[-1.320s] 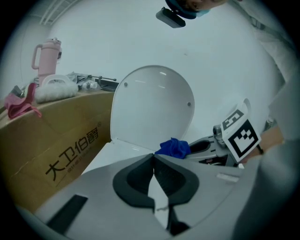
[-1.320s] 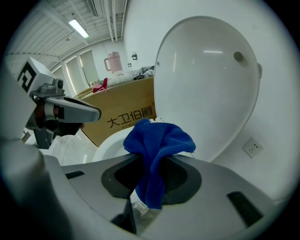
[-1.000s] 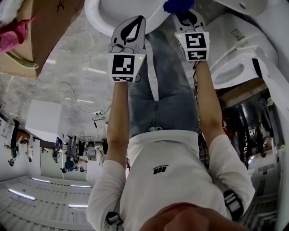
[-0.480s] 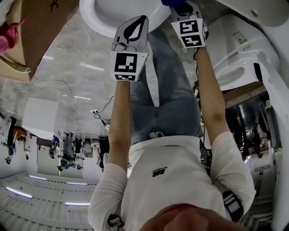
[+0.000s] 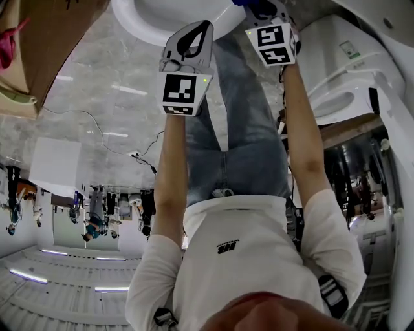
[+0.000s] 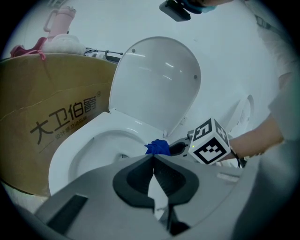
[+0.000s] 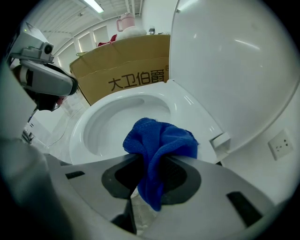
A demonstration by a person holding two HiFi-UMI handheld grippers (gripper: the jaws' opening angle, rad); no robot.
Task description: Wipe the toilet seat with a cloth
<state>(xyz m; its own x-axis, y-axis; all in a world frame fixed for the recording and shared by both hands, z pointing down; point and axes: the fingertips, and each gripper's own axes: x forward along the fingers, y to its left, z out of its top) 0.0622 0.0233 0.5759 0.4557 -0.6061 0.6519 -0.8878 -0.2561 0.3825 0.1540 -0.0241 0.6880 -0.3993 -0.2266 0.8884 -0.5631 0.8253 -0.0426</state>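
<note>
A white toilet [image 6: 77,140] stands with its lid [image 6: 154,84] raised. In the right gripper view my right gripper [image 7: 152,157] is shut on a bunched blue cloth [image 7: 159,143], held just over the rim [image 7: 197,117] near the hinge. The left gripper view shows that cloth [image 6: 158,147] at the rim's back right, beside the right gripper's marker cube [image 6: 209,147]. My left gripper [image 6: 153,158] is shut with nothing in it, short of the bowl's front. In the head view both grippers, left [image 5: 194,35] and right [image 5: 266,10], point at the bowl [image 5: 149,19].
A large printed cardboard box [image 7: 126,75] stands close against the toilet's left side, with a pink bottle [image 6: 58,18] and cloths on top. Other white toilets [image 5: 336,58] sit to the right. A thin cable [image 5: 97,116] runs across the marble floor.
My right gripper has moved farther over the bowl with the cloth, which now sits almost out of the head view. The left gripper has hardly moved.
</note>
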